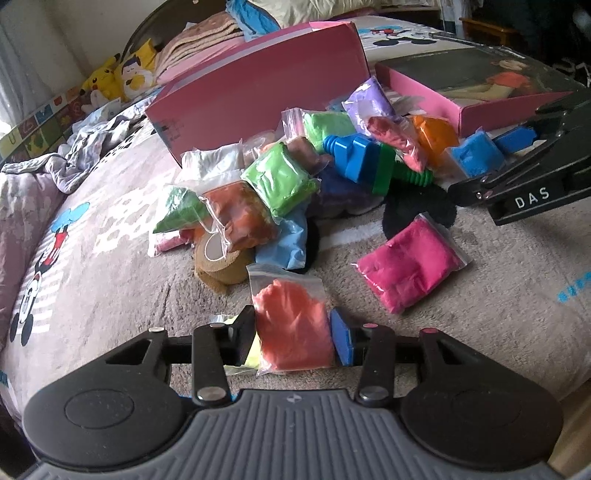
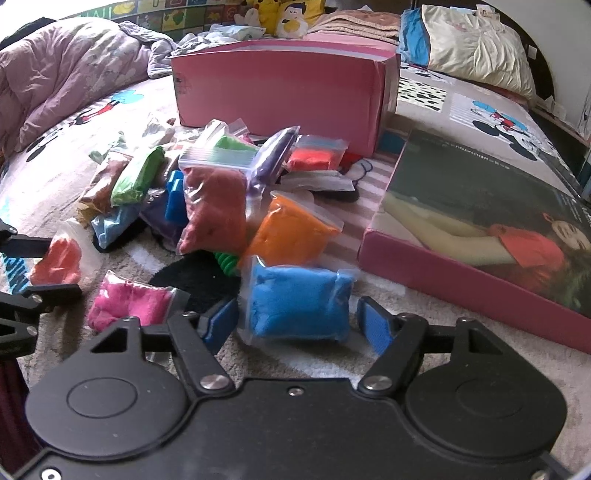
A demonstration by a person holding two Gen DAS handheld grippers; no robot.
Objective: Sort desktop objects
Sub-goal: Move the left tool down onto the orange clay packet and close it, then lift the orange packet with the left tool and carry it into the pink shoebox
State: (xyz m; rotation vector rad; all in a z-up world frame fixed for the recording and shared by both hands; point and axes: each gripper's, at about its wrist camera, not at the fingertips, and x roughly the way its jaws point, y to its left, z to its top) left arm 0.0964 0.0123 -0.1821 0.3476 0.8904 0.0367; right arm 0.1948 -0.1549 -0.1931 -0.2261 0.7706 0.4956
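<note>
Left gripper [image 1: 293,338]: pinching salmon clay in clear zip bag [image 1: 291,325]; lift straight. Right gripper [image 2: 297,325]: spread around blue clay bag [image 2: 299,301] at twelve o'clock; close centred.

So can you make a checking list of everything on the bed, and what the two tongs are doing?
Surface: a bed with a cartoon-mouse blanket, rumpled at the far left.
Job's things: bags of coloured clay in a heap; a coral bag, a pink bag, a blue bag, an orange bag.
Clutter: a blue and green toy bolt, a tan tape roll, an upright pink box, a flat box lid.
Tongs: left tongs shut on the coral bag; right tongs open around the blue bag, pads not pressing.
Cables: nothing seen.
Surroundings: pillows, plush toys, a quilt.
</note>
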